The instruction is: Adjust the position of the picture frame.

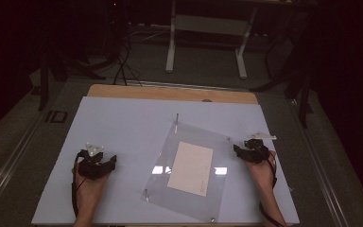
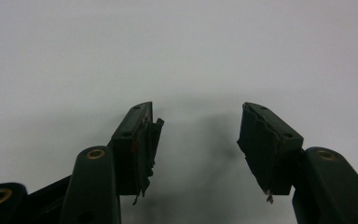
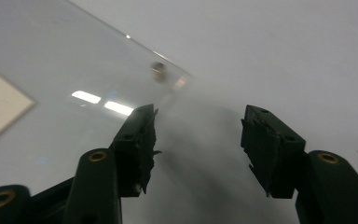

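A clear acrylic sheet (image 1: 217,146) lies tilted on the white table top (image 1: 123,127), held up on small metal posts at its corners. Under it rests a pale beige card (image 1: 191,168). My left gripper (image 1: 105,161) sits well left of the sheet, open, with bare white surface between its jaws (image 2: 196,128). My right gripper (image 1: 238,150) is at the sheet's right corner, open, nothing held (image 3: 198,128). In the right gripper view the sheet's corner post (image 3: 158,69) stands just beyond the left jaw, and the card's corner (image 3: 0,105) shows at the far left.
A thin metal pin (image 1: 177,117) stands upright at the sheet's far corner. A wooden strip (image 1: 170,92) borders the table's far edge. Beyond it on the dark floor are a white table frame (image 1: 208,38) and black stands with cables (image 1: 118,56).
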Motion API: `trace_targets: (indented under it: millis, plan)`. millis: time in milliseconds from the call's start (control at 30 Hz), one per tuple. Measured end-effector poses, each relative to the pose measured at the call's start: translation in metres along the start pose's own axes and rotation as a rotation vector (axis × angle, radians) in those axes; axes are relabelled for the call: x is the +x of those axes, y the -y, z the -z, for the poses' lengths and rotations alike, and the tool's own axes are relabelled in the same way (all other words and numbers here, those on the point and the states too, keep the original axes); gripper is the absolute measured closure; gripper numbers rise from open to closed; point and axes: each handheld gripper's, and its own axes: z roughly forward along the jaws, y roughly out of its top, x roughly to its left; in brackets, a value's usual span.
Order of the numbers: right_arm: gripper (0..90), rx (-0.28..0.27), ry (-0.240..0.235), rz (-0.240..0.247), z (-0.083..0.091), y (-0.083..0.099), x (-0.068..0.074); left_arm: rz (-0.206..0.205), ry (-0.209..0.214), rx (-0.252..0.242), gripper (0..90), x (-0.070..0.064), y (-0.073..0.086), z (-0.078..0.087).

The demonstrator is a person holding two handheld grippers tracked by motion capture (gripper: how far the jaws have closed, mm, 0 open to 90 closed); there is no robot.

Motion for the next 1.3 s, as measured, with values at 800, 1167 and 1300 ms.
trace_targets:
  millis: [800,1167,1300]
  plan:
    - [61.1,-0.073,-0.264,0.144,-0.022,-0.063,0.050,-0.117,0.234,-0.060,60.1,-0.025,0.010,0.034]
    - [70.7,-0.071,-0.333,0.229,-0.059,-0.112,0.099,-0.174,0.328,-0.079,58.7,-0.043,0.020,0.045]
    - [70.7,-0.063,-0.341,0.252,-0.074,-0.123,0.115,-0.183,0.351,-0.089,58.6,-0.046,0.023,0.049]
